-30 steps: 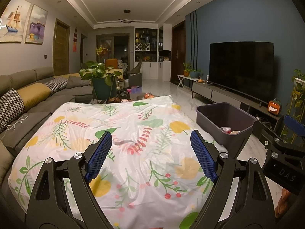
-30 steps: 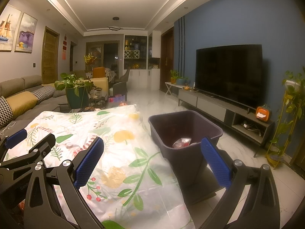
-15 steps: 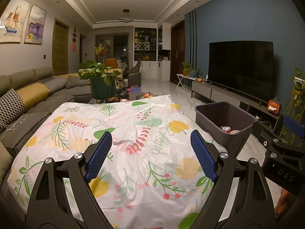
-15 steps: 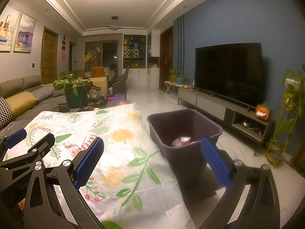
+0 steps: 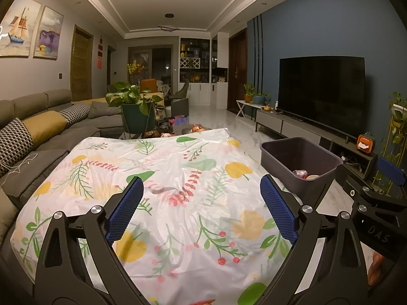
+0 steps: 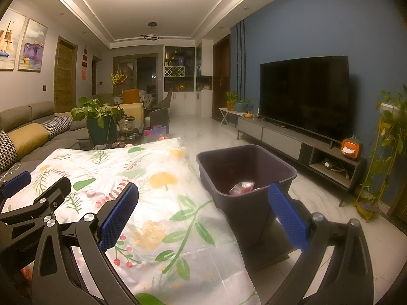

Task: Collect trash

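Observation:
A dark grey bin (image 5: 300, 162) stands on the floor right of the table; it also shows in the right wrist view (image 6: 244, 170). Crumpled trash (image 6: 241, 186) lies inside it, also visible in the left wrist view (image 5: 302, 174). My left gripper (image 5: 201, 211) is open and empty above the table with the floral cloth (image 5: 165, 178). My right gripper (image 6: 203, 218) is open and empty over the table's right edge, near the bin. The floral cloth (image 6: 142, 183) carries no loose trash that I can see.
A grey sofa (image 5: 38, 132) runs along the left. A potted plant (image 5: 134, 106) and small items stand beyond the table. A TV (image 5: 320, 94) on a low cabinet lines the right wall. A plant stand (image 6: 381, 157) is at far right.
Both grippers stay open and nearly still. The views have shifted only slightly.

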